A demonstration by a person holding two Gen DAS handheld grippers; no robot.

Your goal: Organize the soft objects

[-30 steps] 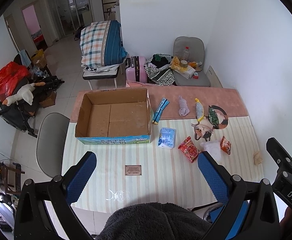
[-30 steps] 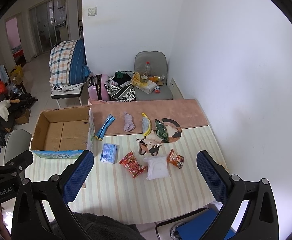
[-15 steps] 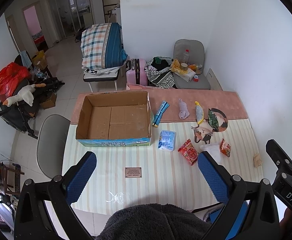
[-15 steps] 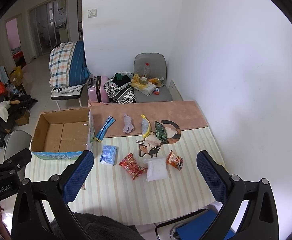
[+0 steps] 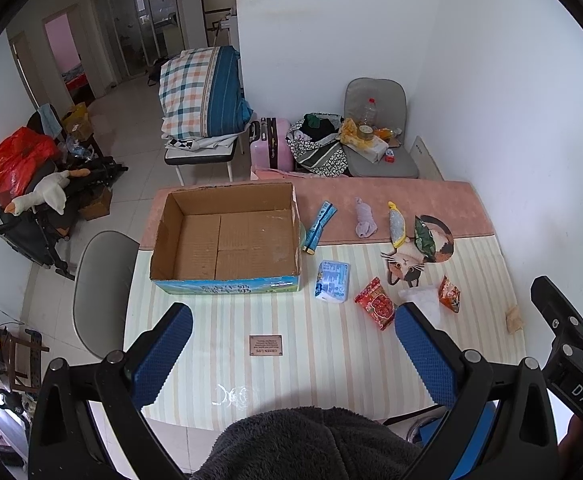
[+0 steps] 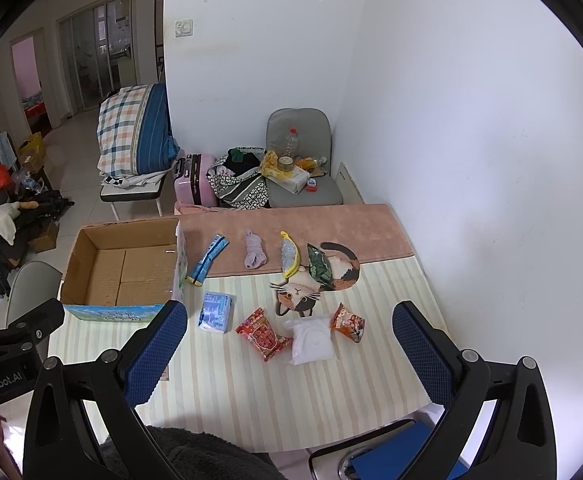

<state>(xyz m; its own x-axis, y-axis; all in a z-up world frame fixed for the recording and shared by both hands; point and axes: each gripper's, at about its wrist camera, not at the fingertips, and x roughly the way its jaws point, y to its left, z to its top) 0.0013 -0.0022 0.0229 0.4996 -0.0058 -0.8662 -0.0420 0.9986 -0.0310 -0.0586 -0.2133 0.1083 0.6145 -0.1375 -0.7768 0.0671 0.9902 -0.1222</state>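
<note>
White walls and a tiled floor surround a table (image 5: 219, 344) covered in a striped cloth, with a pink runner along its far edge. Both grippers hover above the near edge, held high, nothing between their fingers. The left gripper (image 5: 291, 344) has its blue pads spread wide; ahead of it and slightly left sits an open cardboard box (image 5: 227, 240), bare inside. The right gripper (image 6: 287, 340) is likewise spread wide and holds nothing. Directly ahead of it lie a red snack packet (image 6: 263, 334), a white pouch (image 6: 311, 340) and an orange snack packet (image 6: 347, 322), close together. Ahead-left of it rests a blue tissue pack (image 6: 215, 312), just beside the box. Farther ahead, on the runner, are a blue tube (image 6: 207, 260), a lilac sock (image 6: 254, 254), a yellow-edged pouch (image 6: 289, 258) and a green packet (image 6: 319, 268) lying on a cat-shaped mat (image 6: 299, 292).
</note>
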